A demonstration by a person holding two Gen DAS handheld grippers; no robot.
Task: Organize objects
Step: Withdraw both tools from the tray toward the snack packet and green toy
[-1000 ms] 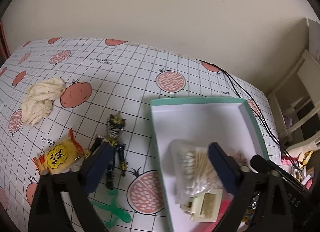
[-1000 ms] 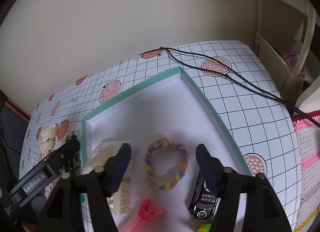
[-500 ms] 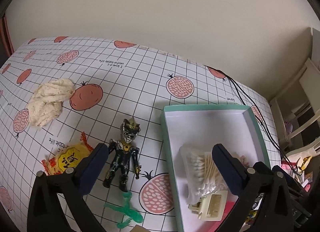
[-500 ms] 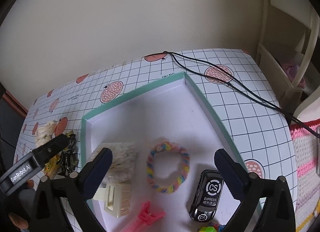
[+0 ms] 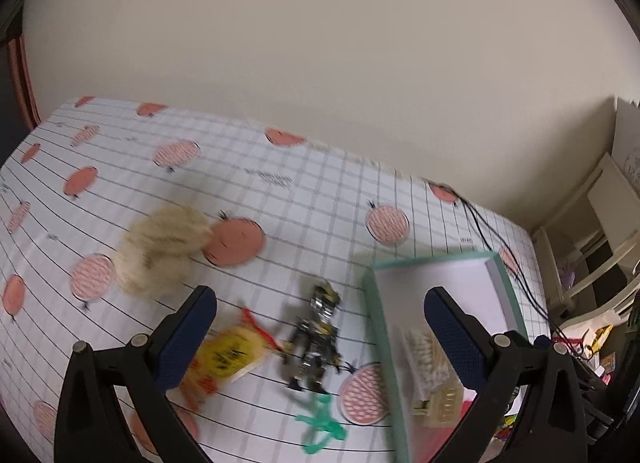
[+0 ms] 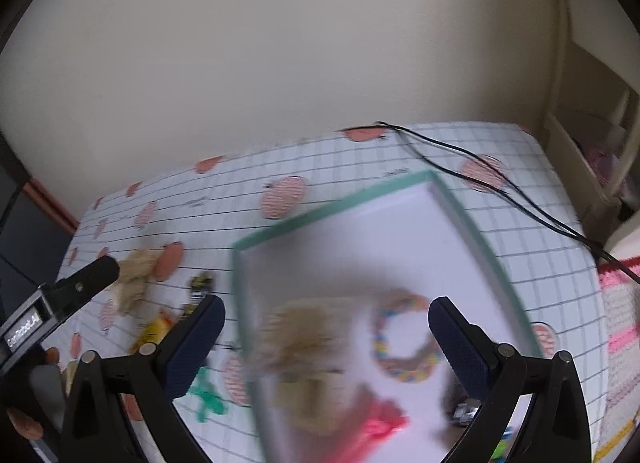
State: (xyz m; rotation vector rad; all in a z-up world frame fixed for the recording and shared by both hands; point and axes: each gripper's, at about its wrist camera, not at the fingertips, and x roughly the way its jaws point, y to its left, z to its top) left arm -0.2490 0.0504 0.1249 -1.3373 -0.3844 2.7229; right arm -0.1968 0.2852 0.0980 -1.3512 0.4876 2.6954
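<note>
While both grippers hang over the table with nothing between their fingers, the loose things on the left wait to be boxed. Furthest left lies a cream cloth [image 5: 160, 251], bunched on the checked tablecloth [image 5: 280, 191]. Next comes a yellow snack packet [image 5: 228, 355], just beside the left gripper [image 5: 320, 327], whose jaws stand wide apart and empty. Between those jaws lies the dark toy figure [image 5: 316, 339], with a green plastic piece [image 5: 320, 427] near its feet. Right of them sits the teal-rimmed box [image 5: 378, 327], already holding a bundle of cotton swabs [image 5: 424, 351] and a cream hair clip [image 5: 444, 407]. Over the box hovers the right gripper [image 6: 326, 343], jaws also spread wide, above a rainbow bracelet [image 6: 404, 339] and a pink clip [image 6: 380, 423] (everything here is smeared, so details are uncertain). The likely trouble: the figure's limbs stick out, so a grip on an arm or leg could let it swing or drop. The packet lies so close that a closing finger might drag it along.
</note>
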